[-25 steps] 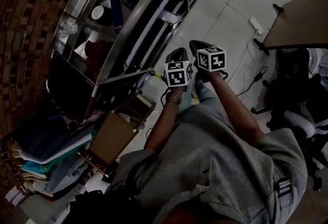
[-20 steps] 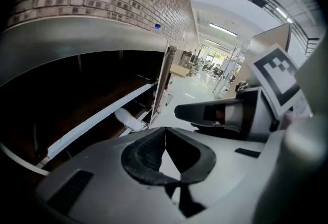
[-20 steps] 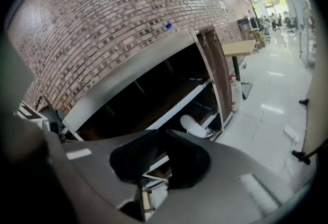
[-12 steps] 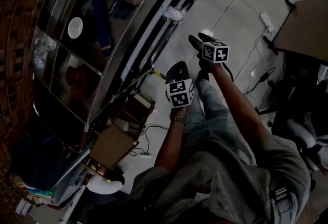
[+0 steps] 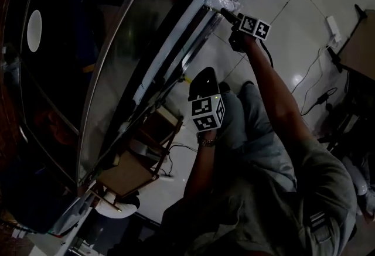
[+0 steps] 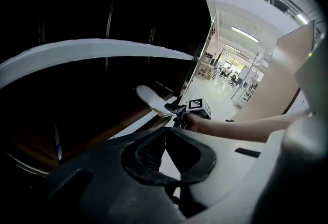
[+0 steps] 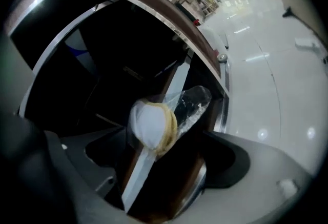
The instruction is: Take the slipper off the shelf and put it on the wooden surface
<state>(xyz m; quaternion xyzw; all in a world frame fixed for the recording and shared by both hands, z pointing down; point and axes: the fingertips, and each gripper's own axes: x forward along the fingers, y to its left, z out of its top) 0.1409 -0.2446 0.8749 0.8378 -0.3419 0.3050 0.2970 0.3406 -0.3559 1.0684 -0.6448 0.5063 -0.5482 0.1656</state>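
A white slipper [image 7: 151, 124] with a yellow rim, wrapped in a clear plastic bag, lies on a brown board at the end of the dark metal shelf [image 5: 146, 44]. The slipper [image 5: 218, 0] shows as a pale bundle in the head view and as a white shape [image 6: 148, 99] in the left gripper view. My right gripper [image 7: 164, 152] reaches up to it; its jaws have just been opening and now stand wide, with the slipper's near end between them, not pressed. My left gripper [image 5: 205, 73] hangs back and lower, jaws [image 6: 165, 129] together with nothing in them.
A brown tabletop [image 5: 362, 38] stands at the far right over a pale tiled floor [image 5: 293, 9] with cables and a power strip. Cardboard boxes [image 5: 126, 173] and clutter sit on the floor by the shelf's foot. A white plate [image 5: 34, 23] rests on a shelf level.
The right gripper has stretched away from the left one to the bagged slipper at the shelf's end, and its jaws have opened. The left gripper has stayed near the person's knees, still shut.
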